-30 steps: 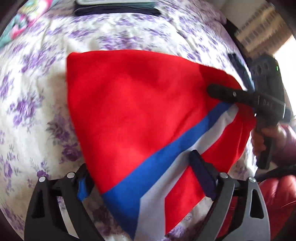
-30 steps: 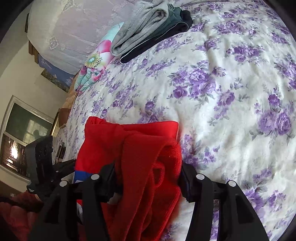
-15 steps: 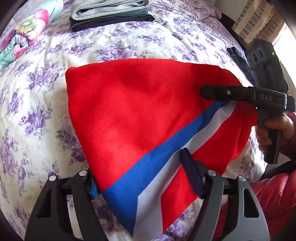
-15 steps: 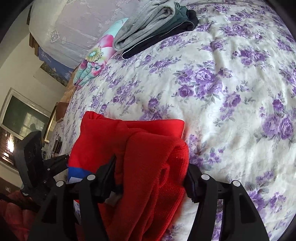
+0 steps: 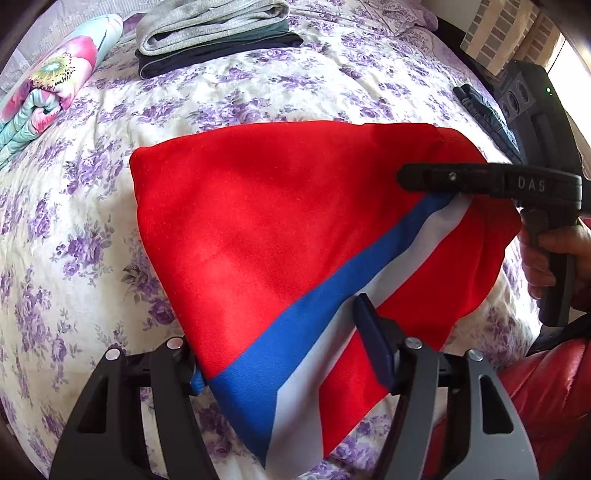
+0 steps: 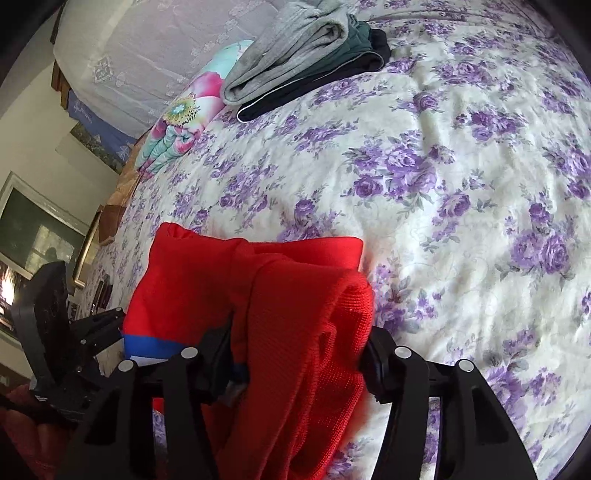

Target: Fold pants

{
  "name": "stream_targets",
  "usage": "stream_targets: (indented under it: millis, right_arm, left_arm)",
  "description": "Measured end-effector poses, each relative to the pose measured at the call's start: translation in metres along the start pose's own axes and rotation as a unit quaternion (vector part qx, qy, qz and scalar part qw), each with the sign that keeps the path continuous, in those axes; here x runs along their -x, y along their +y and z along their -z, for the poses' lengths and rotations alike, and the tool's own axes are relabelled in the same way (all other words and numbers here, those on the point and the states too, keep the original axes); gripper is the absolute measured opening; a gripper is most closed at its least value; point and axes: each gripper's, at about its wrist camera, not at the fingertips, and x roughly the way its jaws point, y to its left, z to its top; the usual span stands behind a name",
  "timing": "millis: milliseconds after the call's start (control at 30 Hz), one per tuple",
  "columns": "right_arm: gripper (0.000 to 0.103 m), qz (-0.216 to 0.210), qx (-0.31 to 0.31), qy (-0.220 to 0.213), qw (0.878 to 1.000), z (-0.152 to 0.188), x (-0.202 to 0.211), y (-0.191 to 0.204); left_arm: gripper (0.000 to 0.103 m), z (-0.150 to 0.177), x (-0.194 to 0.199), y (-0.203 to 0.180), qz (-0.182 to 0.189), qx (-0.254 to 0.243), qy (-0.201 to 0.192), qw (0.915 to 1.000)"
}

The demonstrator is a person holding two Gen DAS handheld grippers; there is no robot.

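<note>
Red knit pants with blue-white side stripe (image 5: 280,229) lie on purple-flowered bed cover (image 5: 258,92). My left claw (image 5: 284,339) grips striped end; my right claw (image 6: 299,354) clamps bunched red edge. Beyond pants: stack of folded grey and dark clothes (image 5: 210,29), flowery rolled quilt (image 5: 48,85) beside stack. Pants' lower end cut off. Right view alone shows framed picture (image 6: 33,229).

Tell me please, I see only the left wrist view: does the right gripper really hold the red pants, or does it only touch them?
Observer: In the right wrist view, a thick bunch of the red pants fills the gap between the right gripper fingers.
Operator: Which part of the pants?
Observer: A ribbed knit band, apparently the waistband.
Operator: Is something beside the bed?
Observer: A dark framed window is on the wall, past the left gripper.
</note>
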Motion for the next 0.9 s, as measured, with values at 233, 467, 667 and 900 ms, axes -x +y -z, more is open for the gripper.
stream_targets:
  millis: [233, 467, 667, 900]
  right_arm:
    - [0.049, 0.005, 0.029, -0.006, 1.0, 0.002, 0.012, 0.013]
    - [0.047, 0.013, 0.053, -0.002, 0.999, 0.004, 0.015, 0.019]
    - [0.047, 0.006, 0.035, 0.004, 0.999, 0.005, 0.011, 0.011]
    - [0.031, -0.016, 0.084, -0.063, 0.994, -0.041, 0.05, 0.052]
  left_arm:
    - [0.054, -0.001, 0.006, 0.001, -0.004, 0.0, -0.006, 1.0]
    - [0.04, -0.002, 0.011, 0.016, 0.028, 0.036, -0.013, 0.9989]
    - [0.045, 0.002, 0.003, 0.032, 0.082, 0.084, 0.003, 0.9931]
    - [0.019, -0.036, 0.042, 0.034, 0.094, 0.092, -0.061, 0.9894]
